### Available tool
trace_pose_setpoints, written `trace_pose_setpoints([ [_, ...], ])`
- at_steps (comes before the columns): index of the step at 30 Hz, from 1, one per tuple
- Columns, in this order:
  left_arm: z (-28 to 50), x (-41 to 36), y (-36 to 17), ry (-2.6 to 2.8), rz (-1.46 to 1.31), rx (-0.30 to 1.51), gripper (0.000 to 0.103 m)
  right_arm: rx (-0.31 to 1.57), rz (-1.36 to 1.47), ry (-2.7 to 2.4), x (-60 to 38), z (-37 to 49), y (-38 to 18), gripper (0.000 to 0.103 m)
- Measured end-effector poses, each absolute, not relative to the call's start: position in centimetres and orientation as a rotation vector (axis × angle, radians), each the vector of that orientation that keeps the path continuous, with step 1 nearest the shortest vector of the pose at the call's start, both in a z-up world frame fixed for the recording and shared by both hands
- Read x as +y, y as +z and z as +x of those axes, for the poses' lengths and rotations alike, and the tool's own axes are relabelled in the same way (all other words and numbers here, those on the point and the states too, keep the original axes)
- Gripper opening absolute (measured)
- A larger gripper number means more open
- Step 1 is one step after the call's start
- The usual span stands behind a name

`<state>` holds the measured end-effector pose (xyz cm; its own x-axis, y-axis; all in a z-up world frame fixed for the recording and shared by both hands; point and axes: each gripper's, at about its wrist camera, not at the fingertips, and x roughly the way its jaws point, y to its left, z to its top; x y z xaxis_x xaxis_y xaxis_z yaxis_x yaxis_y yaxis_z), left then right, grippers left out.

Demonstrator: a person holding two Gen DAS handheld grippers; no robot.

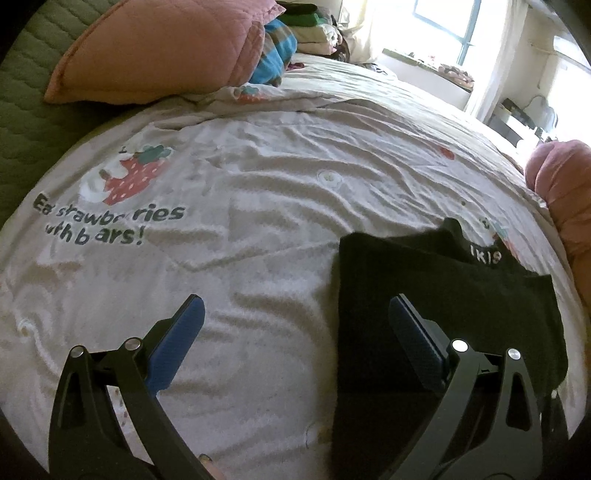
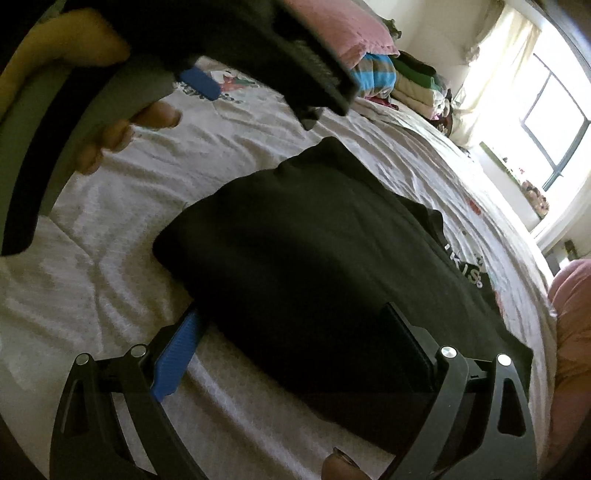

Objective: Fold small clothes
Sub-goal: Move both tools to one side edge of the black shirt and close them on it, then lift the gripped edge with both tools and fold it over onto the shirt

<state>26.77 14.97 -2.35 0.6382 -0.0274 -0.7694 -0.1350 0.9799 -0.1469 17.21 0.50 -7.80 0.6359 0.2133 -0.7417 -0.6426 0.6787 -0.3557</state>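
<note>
Hovering low over the bed, the left tool [image 1: 293,314] has its jaws spread wide and grips nothing; its left blue pad [image 1: 173,347] hangs over bare quilt [image 1: 258,206], its right pad over the near left part of the black garment [image 1: 443,295]. The garment lies folded into a rough rectangle on the quilt, right of centre in the left wrist view, with a band of white letters [image 1: 485,256] at its far edge.

In the right wrist view the right tool [image 2: 295,328] is likewise wide open and holds nothing. Its left pad [image 2: 173,362] sits just beside the near left edge of the garment [image 2: 314,251] — whether it touches the cloth I cannot tell — while its right finger stands over the dark fabric. Above and to the left, the left tool [image 2: 199,83] shows blurred, held in a hand [image 2: 122,136] whose fingers curl around the handle.

Farther off, the quilt carries a strawberry print [image 1: 129,177] with green lettering to the left. Beyond it a pink pillow [image 1: 162,51] leans at the far left, and a second pink cushion [image 1: 561,192] sits at the right edge. A stack of folded clothes [image 1: 306,29] — striped blue, green, cream — lies at the far end, near a bright window [image 1: 454,22].
</note>
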Motion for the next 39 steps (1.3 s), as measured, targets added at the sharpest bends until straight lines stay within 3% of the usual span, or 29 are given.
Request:
trace_pose_setpoints([
  [13, 30.0, 15.8, -3.6, 0.054, -0.223, 0.925, 0.093, 0.643, -0.711, 0.425, 2.9, 19.6, -8.9, 0.093],
  [14, 30.1, 15.9, -3.8, 0.046, -0.235, 0.930, 0.093, 0.626, -0.707, 0.417, 2.7, 19.6, -8.7, 0.080],
  [16, 30.1, 16.1, -4.0, 0.040, -0.262, 0.942, 0.093, 0.584, -0.689, 0.423, 2.4, 19.2, -8.0, 0.067],
  [18, 30.1, 16.3, -4.3, 0.025, -0.296, 0.955, 0.093, 0.541, -0.662, 0.430, 1.8, 18.8, -7.2, 0.045],
  [19, 30.1, 16.3, -4.3, 0.010, -0.315, 0.961, 0.093, 0.526, -0.646, 0.435, 1.6, 18.5, -6.8, 0.040],
  [21, 29.9, 16.0, -4.2, -0.021, -0.348, 0.967, 0.093, 0.508, -0.610, 0.448, 0.9, 18.2, -6.0, 0.019],
  [24, 29.7, 14.9, -3.9, -0.081, -0.391, 0.976, 0.093, 0.486, -0.559, 0.452, -0.3, 17.7, -5.1, 0.013],
  [31, 29.2, 11.1, -3.8, -0.210, -0.456, 1.000, 0.093, 0.452, -0.481, 0.453, -2.3, 17.1, -3.8, 0.010],
  [32, 29.2, 10.8, -3.8, -0.207, -0.447, 0.999, 0.091, 0.446, -0.470, 0.449, -2.6, 17.0, -3.6, 0.010],
  [33, 29.2, 10.1, -3.8, -0.197, -0.428, 1.005, 0.076, 0.442, -0.459, 0.444, -2.9, 17.1, -3.5, 0.008],
  [35, 29.3, 9.1, -3.8, -0.221, -0.424, 1.007, 0.055, 0.436, -0.426, 0.441, -3.7, 16.7, -3.0, 0.007],
  [39, 29.1, 7.1, -2.8, -0.235, -0.411, 0.994, 0.034, 0.440, -0.403, 0.432, -4.6, 16.2, -2.6, 0.007],
])
